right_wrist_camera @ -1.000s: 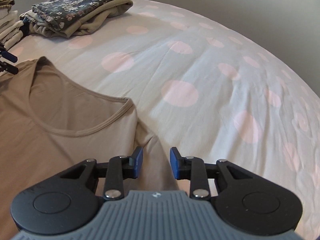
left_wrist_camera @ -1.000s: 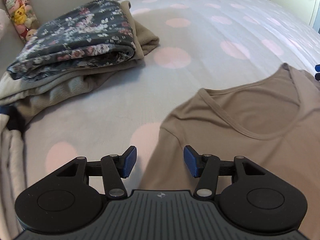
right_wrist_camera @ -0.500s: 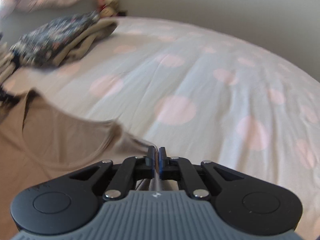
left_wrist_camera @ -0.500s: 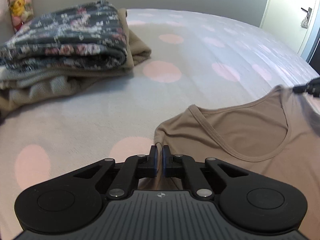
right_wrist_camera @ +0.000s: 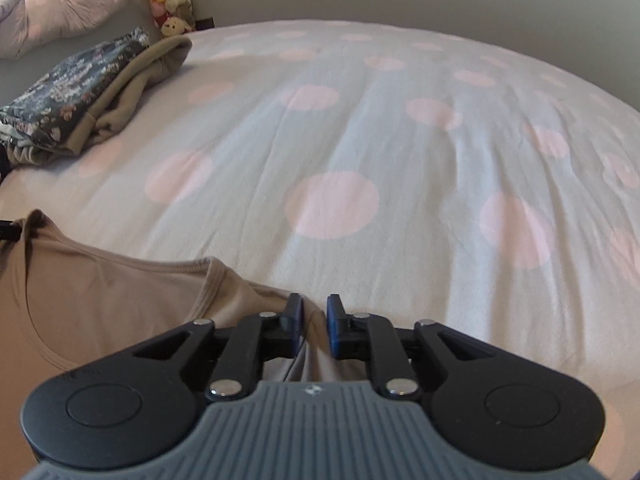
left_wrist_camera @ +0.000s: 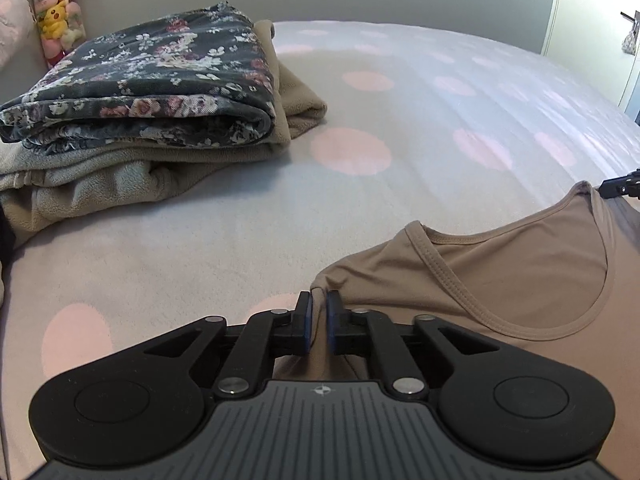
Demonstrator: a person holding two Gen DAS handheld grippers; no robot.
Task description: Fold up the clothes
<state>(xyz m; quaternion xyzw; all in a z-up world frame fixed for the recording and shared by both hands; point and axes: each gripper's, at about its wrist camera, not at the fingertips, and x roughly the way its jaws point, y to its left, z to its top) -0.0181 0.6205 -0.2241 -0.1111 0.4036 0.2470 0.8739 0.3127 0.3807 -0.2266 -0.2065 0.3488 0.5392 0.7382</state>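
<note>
Left wrist view: left gripper [left_wrist_camera: 317,322] sits at the shoulder corner of the tan scoop-neck top [left_wrist_camera: 520,276], which lies on the bed [left_wrist_camera: 400,208] w/ a pink-dotted sheet. A ridge of shoulder fabric stands between the fingers [left_wrist_camera: 305,322]; fingers are parting, small gap each side, pads not visibly pressing the cloth. Top is spread flat, neckline open toward the far end; no fold made in it yet. Stack of folded clothes [left_wrist_camera: 152,92] at upper left, well apart from the top: floral piece on top, beige and grey items under. Judged: those are done. Plush toys [left_wrist_camera: 56,16] in far corner. Tip of the other gripper shows at right edge, by the far shoulder.

Right wrist view: right gripper [right_wrist_camera: 314,326] at the opposite shoulder of the same top. Fabric runs between the fingers, which are also opening; gap visible, no clamp seen. Rest of the bed ahead is bare sheet. Folded stack and a pillow [right_wrist_camera: 60,4] at upper left.

Status, judged: several items finished; this top at start stage. Left: re-grip both shoulders, fold, move to stack.
</note>
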